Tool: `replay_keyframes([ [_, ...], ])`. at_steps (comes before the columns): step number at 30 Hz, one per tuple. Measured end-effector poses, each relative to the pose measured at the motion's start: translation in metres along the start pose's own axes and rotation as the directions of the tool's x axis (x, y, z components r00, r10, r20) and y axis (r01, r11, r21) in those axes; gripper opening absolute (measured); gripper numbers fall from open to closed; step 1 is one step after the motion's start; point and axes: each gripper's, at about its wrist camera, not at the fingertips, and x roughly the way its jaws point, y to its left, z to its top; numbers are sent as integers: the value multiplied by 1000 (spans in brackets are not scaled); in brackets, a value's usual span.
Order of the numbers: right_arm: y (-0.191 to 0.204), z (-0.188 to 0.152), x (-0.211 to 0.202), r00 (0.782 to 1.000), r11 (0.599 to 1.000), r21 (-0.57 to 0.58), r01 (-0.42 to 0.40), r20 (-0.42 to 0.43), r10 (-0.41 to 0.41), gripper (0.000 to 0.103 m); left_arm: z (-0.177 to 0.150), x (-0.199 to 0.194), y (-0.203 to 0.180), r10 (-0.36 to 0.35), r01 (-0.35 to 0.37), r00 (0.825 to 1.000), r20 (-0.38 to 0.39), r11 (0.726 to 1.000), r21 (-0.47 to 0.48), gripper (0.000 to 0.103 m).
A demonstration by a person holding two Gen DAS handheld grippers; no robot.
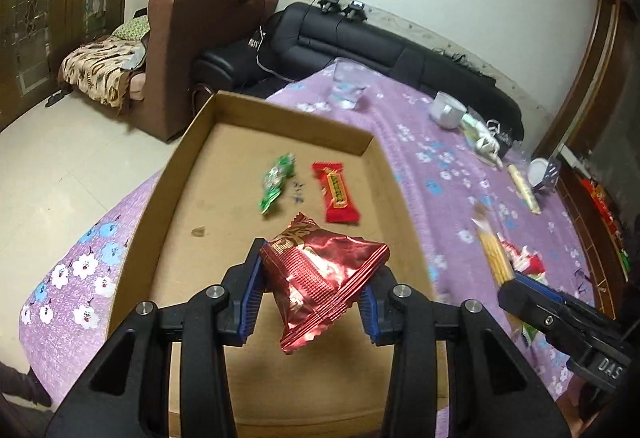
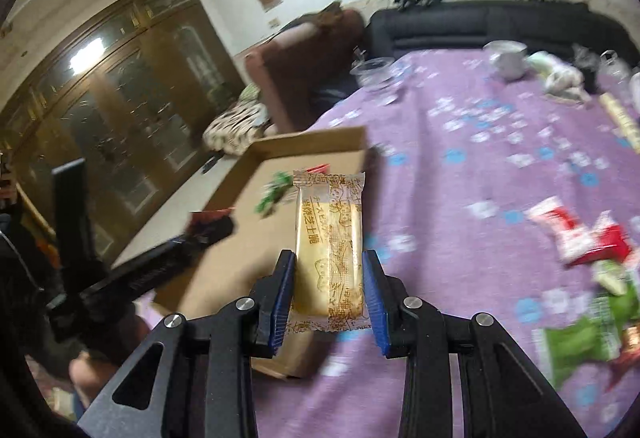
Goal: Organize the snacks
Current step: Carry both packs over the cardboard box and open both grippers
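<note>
My left gripper [image 1: 316, 278] is shut on a shiny dark red snack packet [image 1: 320, 278] and holds it above the near half of a shallow cardboard box [image 1: 160, 198]. In the box lie a green wrapped candy [image 1: 276, 182] and a red snack bar [image 1: 338, 194]. My right gripper [image 2: 329, 280] is shut on a yellow biscuit packet [image 2: 329, 238], held above the box's right edge [image 2: 316, 142]; it also shows at the right of the left wrist view [image 1: 520, 294]. The left gripper shows at the left of the right wrist view [image 2: 212, 230].
The box sits on a purple flowered tablecloth [image 1: 420, 142]. Loose red, white and green snack packets [image 2: 580, 238] lie to the right. A clear plastic cup [image 1: 346, 86], a white cup [image 1: 448, 110] and wrappers stand at the far side. Sofas are behind the table.
</note>
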Motion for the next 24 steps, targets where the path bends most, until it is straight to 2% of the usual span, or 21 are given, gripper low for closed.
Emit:
replay_keyframes([
  [5, 22, 5, 34, 999, 1000, 6, -20, -45, 21, 34, -6, 13, 8, 10, -10, 999, -44, 1000, 6, 39],
  [9, 22, 4, 56, 995, 997, 56, -47, -81, 52, 34, -11, 17, 13, 27, -26, 998, -59, 1000, 17, 39],
  [12, 24, -3, 67, 994, 998, 30, -56, -90, 58, 34, -17, 21, 16, 57, -55, 996, -64, 998, 36, 39],
  [18, 22, -12, 81, 992, 999, 6, -45, -121, 46, 34, -22, 21, 19, 68, -66, 996, -52, 997, 45, 39],
  [24, 30, -20, 77, 995, 998, -58, -20, -94, 15, 34, -22, 23, 19, 58, -56, 997, -56, 997, 49, 39],
])
